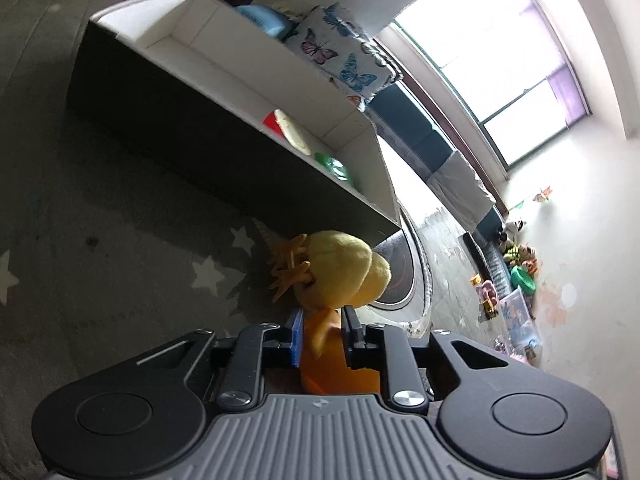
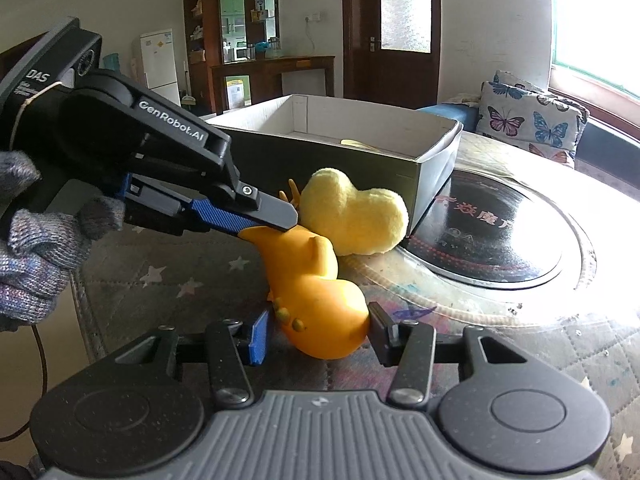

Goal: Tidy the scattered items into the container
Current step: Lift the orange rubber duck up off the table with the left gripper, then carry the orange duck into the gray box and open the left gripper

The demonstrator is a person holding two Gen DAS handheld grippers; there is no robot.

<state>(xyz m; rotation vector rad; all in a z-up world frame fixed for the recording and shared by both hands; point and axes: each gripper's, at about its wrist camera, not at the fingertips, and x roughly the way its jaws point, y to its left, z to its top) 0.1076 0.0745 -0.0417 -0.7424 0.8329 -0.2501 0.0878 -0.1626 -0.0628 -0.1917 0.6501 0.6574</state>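
An orange rubber toy (image 2: 316,300) lies on the star-patterned tablecloth (image 2: 168,276), just in front of a yellow plush (image 2: 352,216). My right gripper (image 2: 322,334) is shut on the toy's fat end, a pad pressing each side. My left gripper (image 2: 286,220) reaches in from the left and pinches the toy's narrow end. In the left wrist view the orange toy (image 1: 320,340) sits squeezed between the left gripper's (image 1: 324,332) blue and black pads, with the yellow plush (image 1: 340,272) beyond. The open cardboard box (image 2: 436,160) stands right behind the plush.
Inside the box (image 1: 224,80) lie a red-and-cream item (image 1: 286,126) and a green one (image 1: 334,168). A black round hotplate (image 2: 488,236) is set into the table's middle. A butterfly cushion (image 2: 532,120) rests behind. A gloved hand (image 2: 36,256) holds the left gripper.
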